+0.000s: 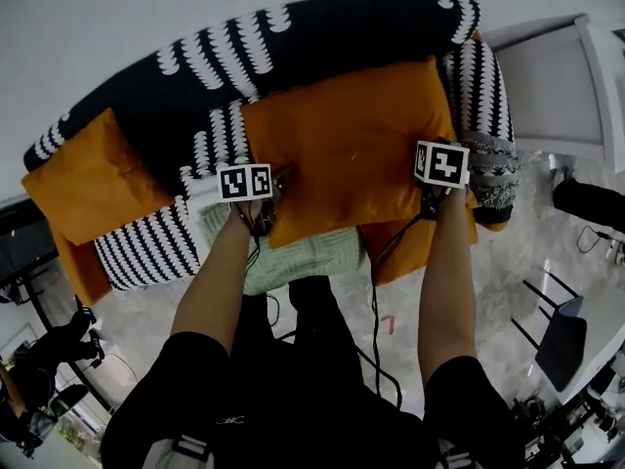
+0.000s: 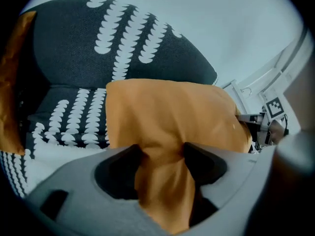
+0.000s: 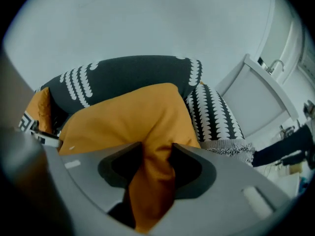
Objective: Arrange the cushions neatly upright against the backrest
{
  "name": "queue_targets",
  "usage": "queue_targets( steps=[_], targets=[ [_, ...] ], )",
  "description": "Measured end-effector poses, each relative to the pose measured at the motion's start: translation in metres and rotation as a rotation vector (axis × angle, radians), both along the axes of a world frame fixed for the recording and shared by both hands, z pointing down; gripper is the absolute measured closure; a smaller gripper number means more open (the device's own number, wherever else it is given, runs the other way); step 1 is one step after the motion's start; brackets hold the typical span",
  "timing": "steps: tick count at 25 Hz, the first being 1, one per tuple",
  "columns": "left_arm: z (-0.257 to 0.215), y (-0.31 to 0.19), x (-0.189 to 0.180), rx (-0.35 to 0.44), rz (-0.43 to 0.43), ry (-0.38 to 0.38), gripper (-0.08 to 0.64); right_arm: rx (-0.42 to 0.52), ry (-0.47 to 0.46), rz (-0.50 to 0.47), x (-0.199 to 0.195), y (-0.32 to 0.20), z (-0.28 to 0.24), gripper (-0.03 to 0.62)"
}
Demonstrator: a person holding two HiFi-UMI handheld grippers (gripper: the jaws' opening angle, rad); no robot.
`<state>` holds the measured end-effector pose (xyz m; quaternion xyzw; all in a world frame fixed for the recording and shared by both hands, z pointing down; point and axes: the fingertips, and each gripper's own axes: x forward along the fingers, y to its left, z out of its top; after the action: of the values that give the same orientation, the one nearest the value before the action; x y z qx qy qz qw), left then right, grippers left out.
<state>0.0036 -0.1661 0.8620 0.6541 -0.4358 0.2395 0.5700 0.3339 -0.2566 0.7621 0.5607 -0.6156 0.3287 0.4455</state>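
Left hand-held gripper (image 2: pixel 162 156) and right hand-held gripper (image 3: pixel 157 154) are each clamping a bunched fold of the big orange cushion (image 1: pixel 352 154), one near each front corner, probably so that the wide, floppy cushion is staying square instead of sagging to one side. It is sitting mid-sofa with its far edge reaching the black-and-white backrest (image 1: pixel 322 37), seemingly being stood up there. A second orange cushion (image 1: pixel 93 179) is slumping at the sofa's left end and a pale green cushion (image 1: pixel 303 257) is lying in front, both not yet arranged.

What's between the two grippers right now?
The orange cushion: left gripper and right gripper each pinch its near edge. Clear in head view.
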Motion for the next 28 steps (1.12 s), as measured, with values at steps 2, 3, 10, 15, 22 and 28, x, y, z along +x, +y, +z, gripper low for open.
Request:
queue_targets(
  steps=[2, 3, 10, 15, 22, 28],
  targets=[
    [-0.007, 0.001, 0.003, 0.023, 0.019, -0.029, 0.386, -0.017, 0.055, -0.079, -0.009, 0.005, 0.004, 0.457],
    [-0.012, 0.002, 0.004, 0.037, 0.023, -0.051, 0.461, -0.013, 0.085, -0.115, -0.014, 0.007, 0.004, 0.497],
    [-0.069, 0.014, -0.002, 0.14, 0.015, -0.079, 0.54, 0.095, 0.026, -0.042, -0.023, 0.024, -0.058, 0.561],
    [-0.125, 0.028, -0.038, 0.204, -0.037, -0.12, 0.542, 0.156, -0.002, -0.066, -0.057, 0.043, -0.099, 0.563],
    [-0.194, 0.03, -0.147, 0.326, -0.139, -0.214, 0.543, 0.279, -0.141, -0.172, -0.168, 0.023, -0.14, 0.561],
    [-0.214, 0.039, -0.256, 0.397, -0.273, -0.293, 0.545, 0.371, -0.27, -0.254, -0.28, 0.014, -0.142, 0.561]
  ],
)
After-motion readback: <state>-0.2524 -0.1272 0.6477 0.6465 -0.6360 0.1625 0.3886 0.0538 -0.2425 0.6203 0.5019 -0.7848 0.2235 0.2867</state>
